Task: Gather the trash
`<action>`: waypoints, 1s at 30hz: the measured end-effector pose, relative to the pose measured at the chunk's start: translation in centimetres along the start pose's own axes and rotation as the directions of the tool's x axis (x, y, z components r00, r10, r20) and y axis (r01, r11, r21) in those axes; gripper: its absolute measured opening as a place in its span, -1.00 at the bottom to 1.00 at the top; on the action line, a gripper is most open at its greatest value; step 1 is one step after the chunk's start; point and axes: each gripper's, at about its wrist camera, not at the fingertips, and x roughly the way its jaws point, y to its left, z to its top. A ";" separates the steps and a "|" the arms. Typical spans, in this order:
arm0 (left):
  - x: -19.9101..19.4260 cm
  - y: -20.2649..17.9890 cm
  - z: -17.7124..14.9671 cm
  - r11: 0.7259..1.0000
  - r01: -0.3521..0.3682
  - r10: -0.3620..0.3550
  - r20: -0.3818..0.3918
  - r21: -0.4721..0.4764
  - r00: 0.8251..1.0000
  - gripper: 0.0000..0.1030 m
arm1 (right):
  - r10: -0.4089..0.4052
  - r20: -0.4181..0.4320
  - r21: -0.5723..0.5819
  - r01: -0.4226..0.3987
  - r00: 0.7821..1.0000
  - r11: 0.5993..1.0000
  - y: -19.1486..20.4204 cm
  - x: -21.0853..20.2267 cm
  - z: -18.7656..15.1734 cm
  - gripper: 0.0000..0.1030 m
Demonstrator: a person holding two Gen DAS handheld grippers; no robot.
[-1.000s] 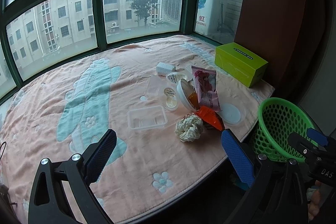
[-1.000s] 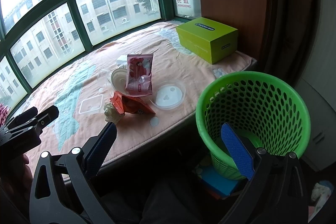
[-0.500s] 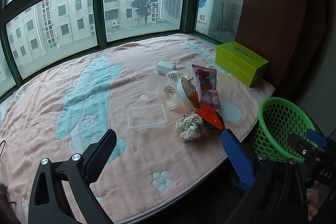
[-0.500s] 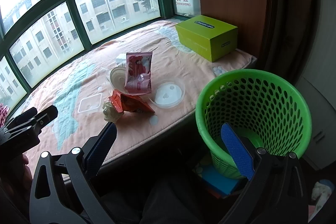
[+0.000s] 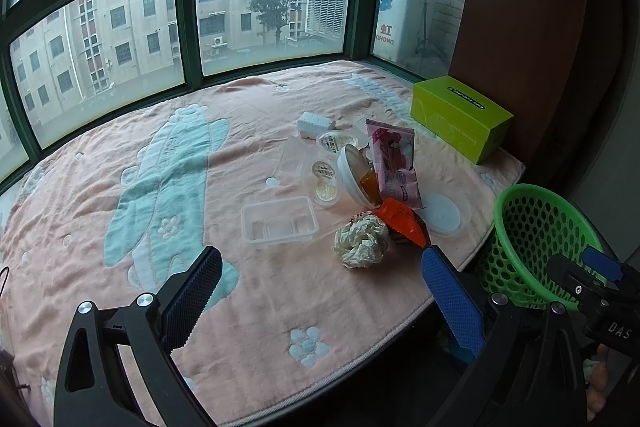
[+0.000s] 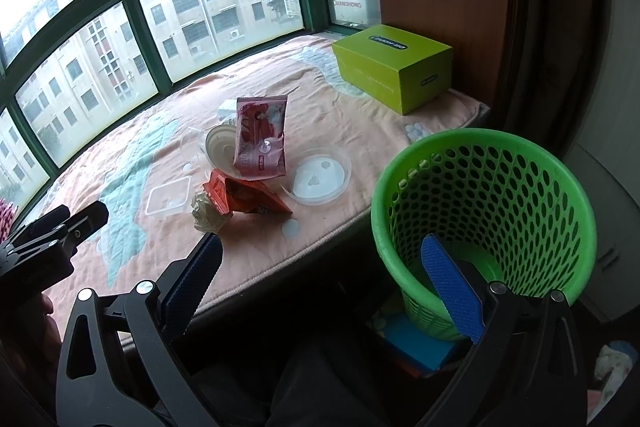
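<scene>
Trash lies on a pink blanket: a crumpled paper ball, an orange wrapper, a pink snack bag, a white bowl, a clear tray, a round lid and small cups. A green mesh basket stands on the floor at the blanket's right edge. My left gripper is open and empty, short of the paper ball. My right gripper is open and empty, low beside the basket.
A lime green box sits at the back right by a brown wall panel. Windows curve around the far side. A blue item lies on the floor under the basket.
The left gripper has drawn back and risen slightly, so the trash sits a little farther off. The right gripper has barely shifted. Both stay open.
</scene>
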 end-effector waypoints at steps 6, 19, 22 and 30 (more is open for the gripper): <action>0.1 0.0 -0.1 1.000 -0.001 0.001 -0.002 0.002 1.000 0.88 | -0.003 -0.002 0.001 0.003 1.000 1.000 -0.1 0.3 0.2 0.91; 1.8 0.8 1.0 1.000 -0.019 0.019 -0.020 -0.003 1.000 0.88 | 0.009 -0.022 -0.013 -0.010 1.000 1.000 0.1 1.9 1.2 0.91; 2.1 1.1 1.5 1.000 -0.027 0.027 -0.020 -0.010 0.999 0.88 | 0.013 -0.027 -0.016 -0.013 1.000 1.000 0.2 2.5 1.6 0.91; 2.7 2.4 2.3 0.998 -0.049 0.049 -0.026 -0.030 0.998 0.88 | 0.038 -0.034 -0.040 -0.039 0.999 0.998 1.2 3.9 2.8 0.91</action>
